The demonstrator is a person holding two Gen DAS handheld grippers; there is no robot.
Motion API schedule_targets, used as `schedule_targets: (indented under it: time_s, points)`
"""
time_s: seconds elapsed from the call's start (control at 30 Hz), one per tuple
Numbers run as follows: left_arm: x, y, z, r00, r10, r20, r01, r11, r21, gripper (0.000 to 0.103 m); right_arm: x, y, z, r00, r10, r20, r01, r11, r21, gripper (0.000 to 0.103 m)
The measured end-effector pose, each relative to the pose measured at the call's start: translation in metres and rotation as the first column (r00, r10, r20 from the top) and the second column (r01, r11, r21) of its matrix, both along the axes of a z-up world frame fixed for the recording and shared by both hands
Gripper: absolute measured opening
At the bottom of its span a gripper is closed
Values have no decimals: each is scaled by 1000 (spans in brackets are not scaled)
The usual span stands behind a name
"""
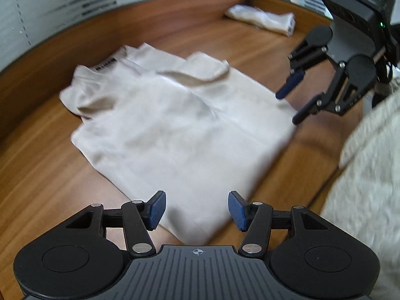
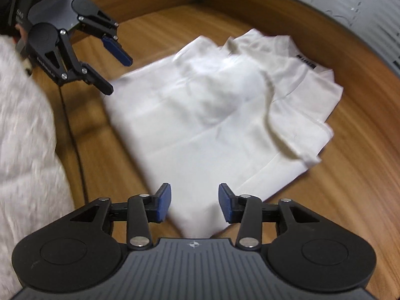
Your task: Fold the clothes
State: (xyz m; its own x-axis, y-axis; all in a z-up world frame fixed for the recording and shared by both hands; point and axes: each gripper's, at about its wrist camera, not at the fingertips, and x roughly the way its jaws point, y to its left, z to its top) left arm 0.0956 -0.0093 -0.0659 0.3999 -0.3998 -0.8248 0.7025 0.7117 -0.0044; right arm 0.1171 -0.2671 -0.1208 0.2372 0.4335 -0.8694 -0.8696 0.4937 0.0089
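Left wrist view: a cream shirt (image 1: pixel 175 122) lies partly folded on a wooden table (image 1: pixel 37 170), its black neck label (image 1: pixel 106 64) at the far end. Hanging over the shirt's near edge, the left gripper (image 1: pixel 197 208) has its blue pads spread, with nothing pinched. Off to one side, the right gripper (image 1: pixel 291 100) is spread too, holding nothing. A second folded cloth (image 1: pixel 261 19) rests farther back.

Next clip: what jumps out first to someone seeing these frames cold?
A cream shirt, partly folded, lies in the middle of the wooden table. The left gripper and right gripper hang over its near edge, jaws open on nothing. A smaller folded cloth sits at the far side.
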Motion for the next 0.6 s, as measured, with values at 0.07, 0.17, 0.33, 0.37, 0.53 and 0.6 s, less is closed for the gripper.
schedule_targets:
  time_s: [0.07, 0.17, 0.33, 0.37, 0.53, 0.6]
  points:
    - [-5, -1, -5, 1000, -17, -12, 17, 1000, 14, 58, -4, -1, -5, 1000, 10, -11, -10, 1000, -10, 49]
    - [-7, -2, -13, 1000, -21, -24, 22, 999, 31, 58, -7, -2, -11, 999, 14, -30, -14, 1000, -20, 50]
    - [-8, -4, -26, 999, -30, -16, 31, 996, 87, 55, -10, -2, -20, 999, 24, -42, -26, 999, -42, 50]
    - [-9, -4, -28, 999, -35, -8, 35, 995, 96, 51, -10, -1, -22, 999, 28, -43, -30, 998, -47, 50]
    - [-6, -1, -25, 999, -19, 35, 16, 996, 85, 17, -9, -1, -23, 999, 46, -24, -47, 998, -43, 44]
    - [-6, -1, -21, 999, -13, 52, 10, 998, 69, 8, -7, -2, -23, 999, 48, -14, -49, 998, -37, 18]
